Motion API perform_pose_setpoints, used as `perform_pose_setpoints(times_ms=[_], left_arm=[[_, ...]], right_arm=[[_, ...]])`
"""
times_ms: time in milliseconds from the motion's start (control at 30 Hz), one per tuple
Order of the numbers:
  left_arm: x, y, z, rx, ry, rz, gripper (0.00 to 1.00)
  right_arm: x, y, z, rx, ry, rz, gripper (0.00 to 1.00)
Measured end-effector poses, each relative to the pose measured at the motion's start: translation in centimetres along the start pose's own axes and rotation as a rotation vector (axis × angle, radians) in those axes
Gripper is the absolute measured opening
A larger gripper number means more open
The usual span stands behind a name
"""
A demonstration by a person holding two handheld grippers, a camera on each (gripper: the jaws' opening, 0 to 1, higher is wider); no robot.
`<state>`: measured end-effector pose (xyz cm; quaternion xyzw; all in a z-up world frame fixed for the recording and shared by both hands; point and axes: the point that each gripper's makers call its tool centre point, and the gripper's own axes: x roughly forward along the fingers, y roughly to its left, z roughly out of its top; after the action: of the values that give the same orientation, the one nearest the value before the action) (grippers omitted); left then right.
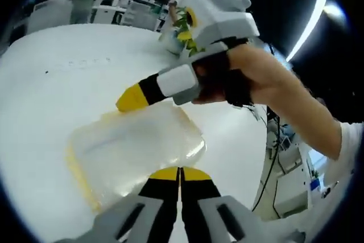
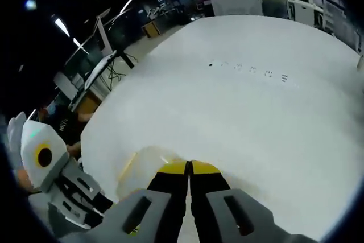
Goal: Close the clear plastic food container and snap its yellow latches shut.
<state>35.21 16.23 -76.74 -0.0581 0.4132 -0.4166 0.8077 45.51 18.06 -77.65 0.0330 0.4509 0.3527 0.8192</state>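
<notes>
Two grippers work the clear container (image 1: 133, 149) on the white worktop (image 1: 62, 89). In the left gripper view, the left gripper (image 1: 180, 173), jaws together, presses its near edge; the right gripper (image 1: 133, 98) touches the far rim. Judgement: press straight down on each yellow latch (image 1: 79, 177).

In the right gripper view, the right gripper (image 2: 189, 168), jaws together, rests on the container (image 2: 145, 166); the left gripper (image 2: 62, 183) is close at left. Nothing blocks; cables (image 2: 114, 64) lie far off.
</notes>
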Motion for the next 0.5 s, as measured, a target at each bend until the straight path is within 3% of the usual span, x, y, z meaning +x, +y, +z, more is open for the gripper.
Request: perform_pose_setpoints(times_ms=[100, 300, 367, 433, 467, 500], left_arm=[[0.0, 0.0, 0.0, 0.044, -0.004, 0.004, 0.00], [0.0, -0.1, 0.1, 0.117, 0.001, 0.029, 0.00], [-0.1, 0.0, 0.2, 0.218, 0.009, 0.059, 0.00], [-0.3, 0.6, 1.0, 0.336, -0.017, 0.137, 0.00], [-0.4, 0.9, 1.3, 0.385, -0.031, 0.167, 0.12], [-0.4, 0.9, 1.2, 0.411, -0.026, 0.179, 0.20]], right_arm=[[0.7, -0.3, 0.4, 0.089, -0.065, 0.030, 0.00], [0.8, -0.4, 0.3, 0.128, -0.036, 0.044, 0.00], [0.3, 1.2, 0.9, 0.049, -0.033, 0.121, 0.00], [-0.5, 2.2, 1.7, -0.047, -0.021, 0.146, 0.01], [-0.7, 2.4, 1.8, -0.072, -0.011, 0.149, 0.05], [-1.3, 3.1, 1.5, -0.217, 0.058, 0.161, 0.10]])
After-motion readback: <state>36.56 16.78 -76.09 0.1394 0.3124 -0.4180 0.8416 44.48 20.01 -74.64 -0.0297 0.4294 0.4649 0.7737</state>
